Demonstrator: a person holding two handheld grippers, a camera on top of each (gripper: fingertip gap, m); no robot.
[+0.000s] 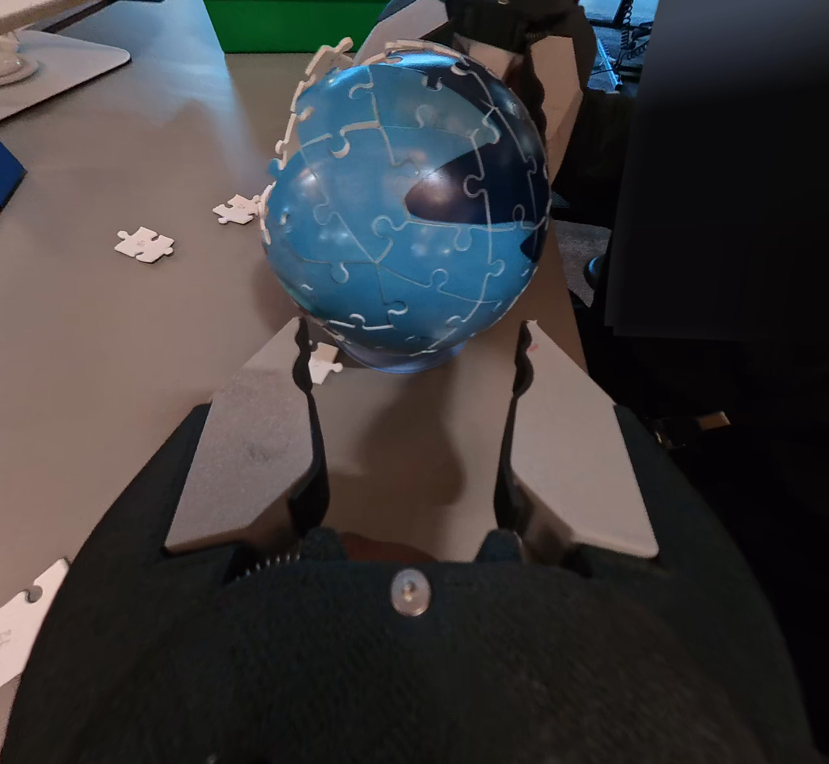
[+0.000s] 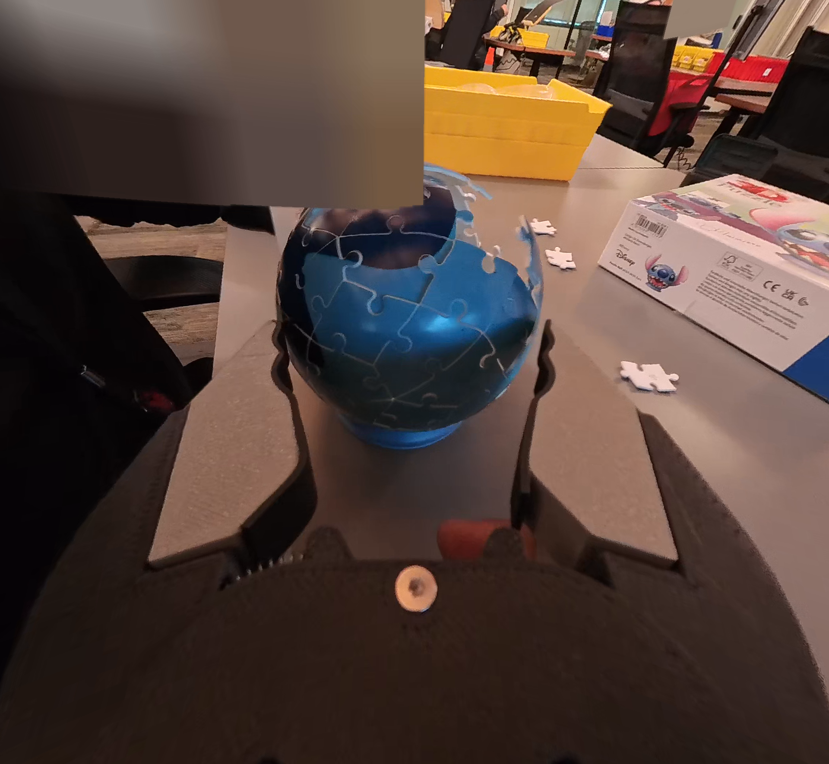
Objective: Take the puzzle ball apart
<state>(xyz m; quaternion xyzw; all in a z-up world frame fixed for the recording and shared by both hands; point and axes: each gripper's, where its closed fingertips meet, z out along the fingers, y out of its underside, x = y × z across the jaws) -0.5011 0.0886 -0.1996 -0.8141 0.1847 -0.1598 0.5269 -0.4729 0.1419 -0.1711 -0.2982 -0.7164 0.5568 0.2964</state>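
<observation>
On the grey desk (image 1: 112,123) the half-stripped puzzle ball (image 1: 403,213) sat on its stand just beyond both grippers' wide-open, empty jaws, loose pieces (image 1: 144,244) beside it, so the next move probably called for pinching an edge piece free.

Left claw (image 1: 410,330): black textured printed body, silver screw (image 1: 410,592) at centre, coiled spring (image 1: 269,561) left of it. Two wide grey fingers (image 1: 251,442) with wavy black inner edges. Right claw (image 2: 410,339): same build, silver screw (image 2: 416,587), grey fingers (image 2: 233,437), spring (image 2: 264,563).
</observation>
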